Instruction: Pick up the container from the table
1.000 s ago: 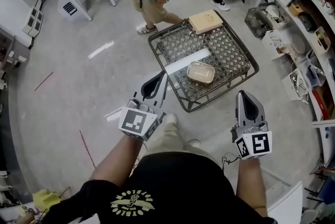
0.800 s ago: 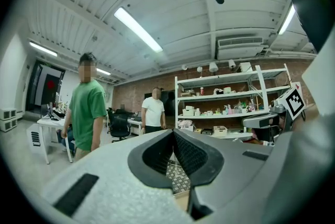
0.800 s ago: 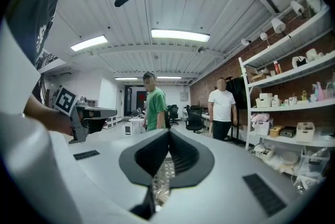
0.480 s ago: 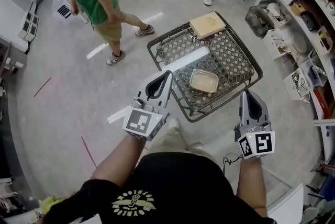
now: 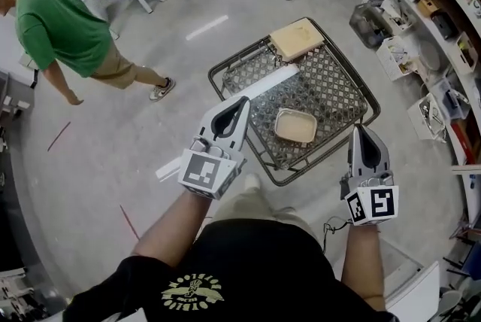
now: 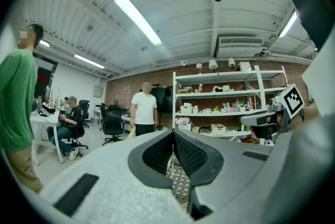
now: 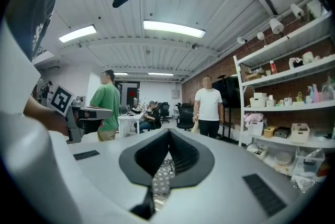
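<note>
Both my claws are held out in front of me, and neither is carrying anything. My left claw (image 5: 242, 101) sits just left of centre in the head view with its jaws pressed together, and its own view (image 6: 173, 131) shows only a sliver of mesh past the closed tips. My right claw (image 5: 361, 130), at centre right, has its jaws together too, and nothing is between them in its own view (image 7: 168, 131).

The container (image 5: 295, 125), a shallow beige tub, lies on the wire table (image 5: 225, 66) in the middle of the frame, in the half nearer me. It is between my two claws and apart from both. A wooden board (image 5: 297, 38) rests on the table's far corner, well apart from the tub.

I judge that I'm only on the approach. The main risk is arriving with closed jaws, because the tips would push the tub across the mesh instead of gripping it. The tub looks low and thin-rimmed, so a shallow bite on the edge could tip it or let it slip. A jaw brought down too far could also catch in the mesh openings. The person in the green shirt (image 5: 66, 25), at upper left, is well clear.
</note>
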`<state>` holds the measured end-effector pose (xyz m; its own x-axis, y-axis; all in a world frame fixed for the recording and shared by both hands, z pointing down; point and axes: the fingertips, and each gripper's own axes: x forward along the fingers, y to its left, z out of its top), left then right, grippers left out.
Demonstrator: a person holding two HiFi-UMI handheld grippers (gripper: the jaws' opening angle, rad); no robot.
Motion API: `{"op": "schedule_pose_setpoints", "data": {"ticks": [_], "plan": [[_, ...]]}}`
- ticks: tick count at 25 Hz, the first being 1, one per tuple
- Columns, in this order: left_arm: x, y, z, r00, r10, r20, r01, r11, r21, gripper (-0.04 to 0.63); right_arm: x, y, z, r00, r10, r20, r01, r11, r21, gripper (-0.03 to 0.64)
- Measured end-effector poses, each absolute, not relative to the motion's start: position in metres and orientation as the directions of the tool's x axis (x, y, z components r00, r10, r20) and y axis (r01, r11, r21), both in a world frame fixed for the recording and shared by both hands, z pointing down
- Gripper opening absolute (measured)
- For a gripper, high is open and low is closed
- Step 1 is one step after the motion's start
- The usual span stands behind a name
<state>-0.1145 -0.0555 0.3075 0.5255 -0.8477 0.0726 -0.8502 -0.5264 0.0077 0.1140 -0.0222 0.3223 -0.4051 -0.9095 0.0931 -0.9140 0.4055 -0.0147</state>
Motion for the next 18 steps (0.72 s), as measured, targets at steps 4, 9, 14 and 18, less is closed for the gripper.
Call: {"op": "schedule_pose_setpoints", "data": {"ticks": [4, 9, 14, 18], "plan": [[-0.118, -0.077, 0.310, 0.540, -0.839, 0.073, -0.842, -0.540, 0.023, 0.009, 0.111, -0.043, 0.325, -0.386, -0.917, 0.105, -0.922, 0.387, -0.016, 0.011], [-0.122, -0.091, 0.319, 0.567, -0.820, 0.074, -0.823, -0.567, 0.029, 0.009, 0.106, -0.048, 0.326, -0.356, -0.927, 0.116, -0.934, 0.358, -0.002, 0.011], [-0.123, -0.105, 0.326, 0.597, -0.799, 0.074, -0.802, -0.596, 0.038, 0.009, 0.105, -0.048, 0.326, -0.319, -0.939, 0.131, -0.947, 0.322, 0.003, 0.011], [-0.120, -0.111, 0.332, 0.613, -0.786, 0.077, -0.790, -0.612, 0.047, 0.009, 0.106, -0.049, 0.327, -0.302, -0.942, 0.148, -0.952, 0.306, 0.009, 0.011]]}}
